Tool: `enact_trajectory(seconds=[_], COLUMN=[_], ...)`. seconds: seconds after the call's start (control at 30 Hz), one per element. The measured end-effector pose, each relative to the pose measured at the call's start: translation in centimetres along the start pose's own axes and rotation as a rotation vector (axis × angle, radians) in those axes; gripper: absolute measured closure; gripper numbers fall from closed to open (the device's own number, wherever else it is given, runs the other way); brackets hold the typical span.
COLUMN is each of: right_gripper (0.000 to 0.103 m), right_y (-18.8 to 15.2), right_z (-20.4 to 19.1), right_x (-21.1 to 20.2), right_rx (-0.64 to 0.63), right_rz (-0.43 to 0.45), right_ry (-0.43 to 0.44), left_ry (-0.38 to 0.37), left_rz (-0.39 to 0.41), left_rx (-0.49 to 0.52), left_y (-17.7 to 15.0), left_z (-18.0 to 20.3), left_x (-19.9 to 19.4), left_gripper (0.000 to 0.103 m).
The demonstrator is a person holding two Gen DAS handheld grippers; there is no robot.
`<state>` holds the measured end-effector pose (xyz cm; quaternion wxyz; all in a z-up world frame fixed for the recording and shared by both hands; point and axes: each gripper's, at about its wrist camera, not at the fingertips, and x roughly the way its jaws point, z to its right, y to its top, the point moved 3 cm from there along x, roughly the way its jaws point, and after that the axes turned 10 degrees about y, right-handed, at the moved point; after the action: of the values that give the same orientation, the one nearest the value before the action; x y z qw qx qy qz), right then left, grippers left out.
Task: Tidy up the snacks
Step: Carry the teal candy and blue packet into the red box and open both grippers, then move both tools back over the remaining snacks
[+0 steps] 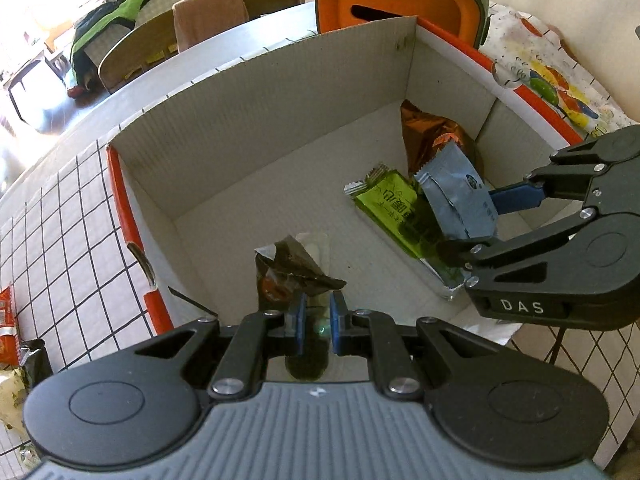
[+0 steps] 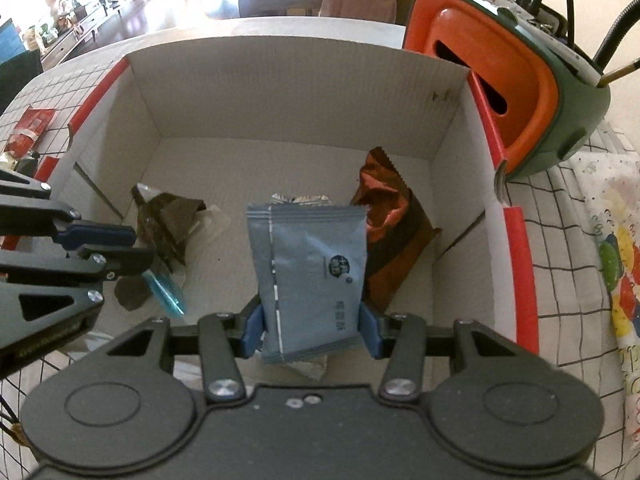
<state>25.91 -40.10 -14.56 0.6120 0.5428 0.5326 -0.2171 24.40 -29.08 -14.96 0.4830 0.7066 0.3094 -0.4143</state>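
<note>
A white cardboard box (image 1: 248, 128) with orange edges sits on the grid-pattern table; it also shows in the right wrist view (image 2: 296, 92). My left gripper (image 1: 318, 322) is shut on a dark brown snack packet (image 1: 286, 272) and holds it inside the box's near left part (image 2: 168, 216). My right gripper (image 2: 312, 330) is shut on a blue-grey snack packet (image 2: 312, 276) and holds it over the box (image 1: 460, 200). A green bar (image 1: 400, 216) and a brown-orange packet (image 2: 384, 216) lie on the box floor.
An orange and green container (image 2: 520, 92) stands behind the box at the right. A red packet (image 2: 28, 128) and other snacks (image 1: 12, 344) lie on the table left of the box. A colourful cloth (image 2: 612, 264) lies at the right. Chairs stand beyond the table.
</note>
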Motion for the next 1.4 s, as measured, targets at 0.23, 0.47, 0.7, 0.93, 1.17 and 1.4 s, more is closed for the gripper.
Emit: enact_trajectory(seconds=[0.23, 0.47, 0.7, 0.93, 1.17, 1.4], right_gripper=[0.048, 0.039, 0.028, 0.015, 0.002, 0.000], right_y=[0.4, 0.5, 0.5, 0.4, 0.6, 1.2], right_z=[0.7, 0.2, -1.0, -3.2, -6.7, -11.0], right_x=[-0.6, -2.9, -5.5, -8.1, -9.9, -10.5], right_rx=[0.014, 0.010, 0.005, -0.011, -0.061, -0.098], right_rz=[0.030, 0.084, 0.138, 0.196, 0.251, 0.292], right_ry=[0.029, 0.045, 0.057, 0.068, 0.077, 0.104], left_ry=[-0.026, -0.054, -0.068, -0.057, -0.064, -0.082], left_rz=[0.024, 0.081, 0.154, 0.217, 0.256, 0.304], left_rx=[-0.029, -0.083, -0.132, -0.157, -0.213, -0.267], left_y=[-0.1, -0.3, -1.0, -2.4, -4.2, -7.0], left_z=[-0.6, -2.2, -3.9, -5.9, -8.7, -12.4], left_x=[-0.9, -3.0, -5.6, -8.2, -10.1, -12.0], left_gripper=[0.088, 0.068, 0.042, 0.031, 0.024, 0.016])
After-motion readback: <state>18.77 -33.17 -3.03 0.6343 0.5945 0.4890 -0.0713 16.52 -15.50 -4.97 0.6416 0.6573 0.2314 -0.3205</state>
